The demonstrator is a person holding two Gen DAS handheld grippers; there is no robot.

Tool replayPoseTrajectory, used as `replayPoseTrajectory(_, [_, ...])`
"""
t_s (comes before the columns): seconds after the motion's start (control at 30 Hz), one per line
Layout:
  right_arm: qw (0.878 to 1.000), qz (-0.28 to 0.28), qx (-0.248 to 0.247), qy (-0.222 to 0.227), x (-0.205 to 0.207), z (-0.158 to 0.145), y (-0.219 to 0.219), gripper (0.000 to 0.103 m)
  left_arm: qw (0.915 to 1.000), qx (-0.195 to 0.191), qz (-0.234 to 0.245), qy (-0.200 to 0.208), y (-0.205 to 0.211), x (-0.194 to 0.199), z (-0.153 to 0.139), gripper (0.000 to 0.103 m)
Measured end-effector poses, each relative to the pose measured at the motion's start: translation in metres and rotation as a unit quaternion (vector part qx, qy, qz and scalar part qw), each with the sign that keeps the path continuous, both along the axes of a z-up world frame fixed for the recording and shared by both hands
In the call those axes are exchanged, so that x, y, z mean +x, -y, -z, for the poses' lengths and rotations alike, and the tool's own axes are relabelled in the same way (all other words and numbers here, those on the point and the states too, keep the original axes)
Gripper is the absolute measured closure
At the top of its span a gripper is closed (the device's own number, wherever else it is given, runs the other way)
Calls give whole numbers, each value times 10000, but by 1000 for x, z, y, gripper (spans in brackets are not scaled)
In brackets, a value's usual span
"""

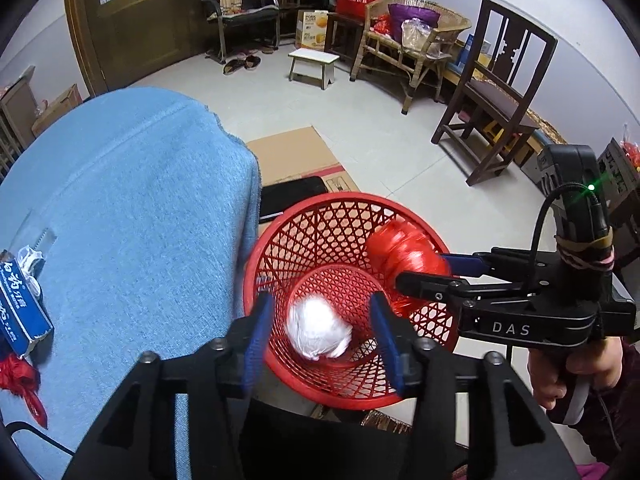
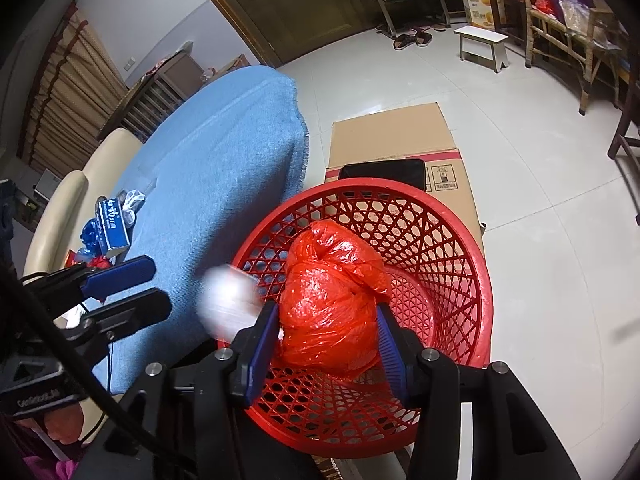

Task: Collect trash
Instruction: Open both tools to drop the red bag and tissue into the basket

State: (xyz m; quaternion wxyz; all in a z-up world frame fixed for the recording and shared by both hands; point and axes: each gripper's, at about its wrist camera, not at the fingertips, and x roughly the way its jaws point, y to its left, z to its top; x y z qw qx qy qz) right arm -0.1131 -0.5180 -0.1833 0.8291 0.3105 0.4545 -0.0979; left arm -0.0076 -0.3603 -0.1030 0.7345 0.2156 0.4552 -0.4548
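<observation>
Basket (image 1: 404, 208) — white wad (image 1: 318, 332) inside | right tongs (image 2: 326, 334) grip red bag (image 2: 332, 300)

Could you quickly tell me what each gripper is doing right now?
Left gripper: open, white wad dropping.
Right gripper: shut on red bag.

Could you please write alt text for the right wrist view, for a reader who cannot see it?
The right gripper holds a crumpled red plastic bag between its fingers above a red basket. A blurred white wad is beside the bag, with the left gripper over a blue cloth.
</observation>
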Motion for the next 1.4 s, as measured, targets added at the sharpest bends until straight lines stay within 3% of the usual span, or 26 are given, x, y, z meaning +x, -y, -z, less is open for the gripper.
replayPoseTrajectory(0.1, [10000,46,36,42,0,-2,1,41,10000,-83,5,55,-1,-1,-5,43])
replayPoseTrajectory(0.73, [9999,27,74,100,3,-5,-3,41,9996,-54,-181,222,-16,-4,-8,40])
replayPoseTrajectory(1.17, [9997,25,52,232,5,-18,-4,41,9960,-84,-255,849,-32,-18,-30,36])
replayPoseTrajectory(1.4, [9994,-102,30,337,13,-28,-15,41,9951,-81,-382,912,-43,-18,-33,36])
